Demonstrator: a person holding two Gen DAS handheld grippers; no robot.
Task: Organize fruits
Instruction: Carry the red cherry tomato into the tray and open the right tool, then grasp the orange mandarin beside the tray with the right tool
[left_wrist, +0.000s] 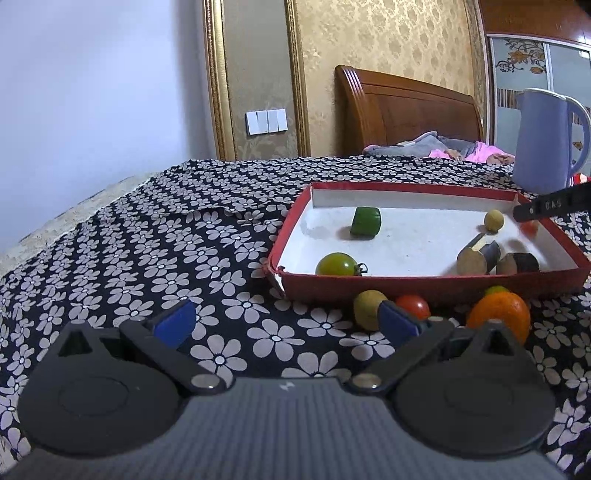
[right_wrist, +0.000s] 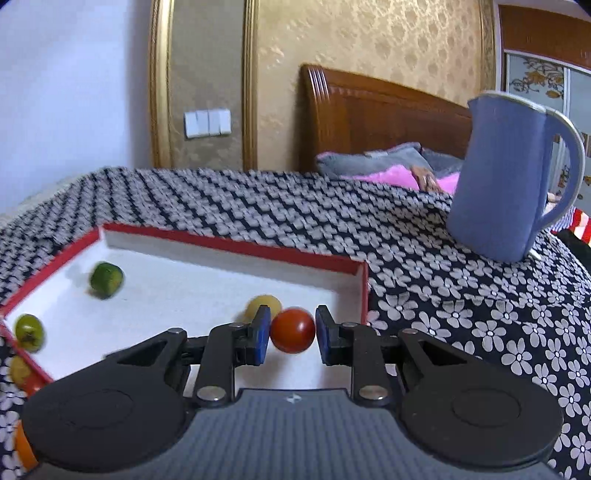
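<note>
- My right gripper (right_wrist: 291, 330) sits over the far right corner of the tray (right_wrist: 236, 242), with a red tomato (right_wrist: 292, 329) between its blue pads (right_wrist: 260, 334). I see a sliver of gap on each side, so I judge the jaws are parted or parting, not clamped; the blur leaves some doubt.
- My left gripper (left_wrist: 286, 317) hovers low over the flowered surface (left_wrist: 184, 236) with its fingers spread wide and nothing between them.
- Already in the tray: a green tomato (left_wrist: 338, 264) at the near left, a green chunk (left_wrist: 365, 220) toward 12 o'clock, a yellow ball (left_wrist: 494, 220) at the far right, two cut cylinders (left_wrist: 495, 258) at the near right.
- Not yet in, along the tray's near wall: a yellow fruit (left_wrist: 367, 308), a second red tomato (left_wrist: 415, 306), an orange (left_wrist: 500, 312), something green behind it.
- Risk: the tomato is round, so if released from height it may roll, knock the yellow ball just behind it, or bounce off the wall at 3 o'clock onto the cloth.
- Risk: the kettle (right_wrist: 517, 177) stands near, at about 1 o'clock; a wide withdrawal could clip it.
- Risk: my left gripper's right finger is nearly against the yellow fruit; a careless nudge would send the loose fruit rolling.
</note>
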